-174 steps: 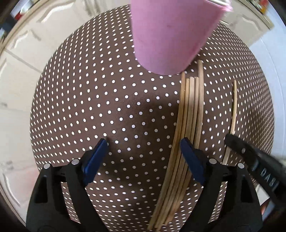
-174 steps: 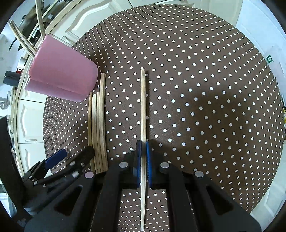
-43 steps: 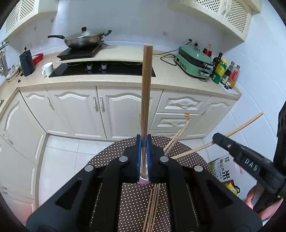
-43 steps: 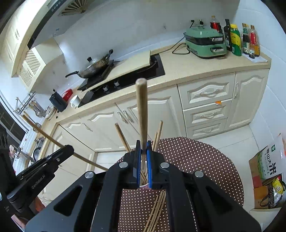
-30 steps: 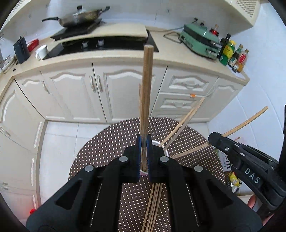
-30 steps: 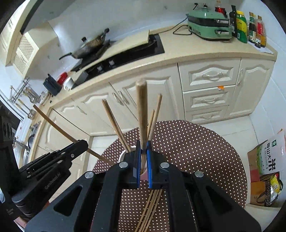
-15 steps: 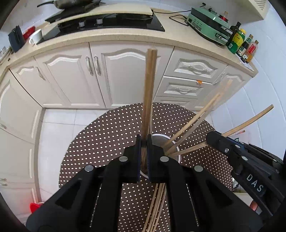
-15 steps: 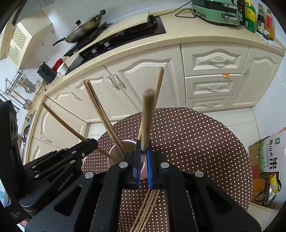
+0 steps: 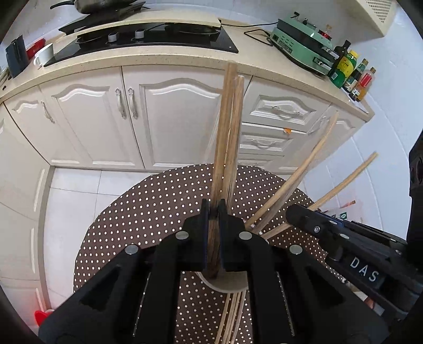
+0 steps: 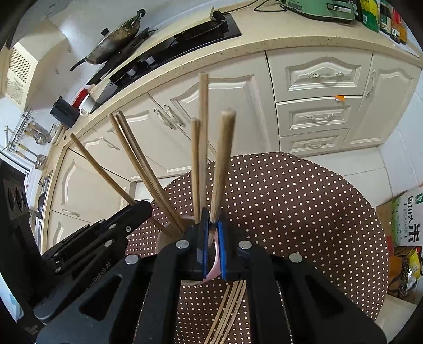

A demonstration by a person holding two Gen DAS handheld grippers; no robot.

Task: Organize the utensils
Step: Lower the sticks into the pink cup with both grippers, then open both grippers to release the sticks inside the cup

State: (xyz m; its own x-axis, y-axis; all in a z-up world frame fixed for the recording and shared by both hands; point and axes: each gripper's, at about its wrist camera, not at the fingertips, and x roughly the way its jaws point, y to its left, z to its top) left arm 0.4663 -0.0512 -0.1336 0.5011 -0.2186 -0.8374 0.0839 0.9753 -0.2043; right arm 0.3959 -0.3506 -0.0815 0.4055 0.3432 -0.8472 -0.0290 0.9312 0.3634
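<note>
Holding 1 chopstick (image 9: 224, 148) over the cup (image 9: 227, 283), the left gripper (image 9: 212, 238) is clenched on it; the right gripper (image 10: 211, 238) begins to let its chopstick (image 10: 220, 164) go. Loose chopsticks (image 10: 227, 312) lie on the table (image 10: 304, 211). Releasing too early may tip the cup

Background, left wrist view: black cooktop (image 9: 148, 37) set in a beige speckled counter (image 9: 169, 59) across the top. Dark pan (image 9: 105, 5) at upper left edge. White mug (image 9: 43, 54) beside a red item, far left. Green appliance (image 9: 304, 50) upper right; row of bottles (image 9: 351, 71) just right of it. White cabinet doors (image 9: 171, 119) and drawers (image 9: 277, 111) below. White tile floor (image 9: 76, 190), left

Right wrist view: printed cardboard box (image 10: 404, 225) at right edge; utensil rack (image 10: 23, 132) at far left
</note>
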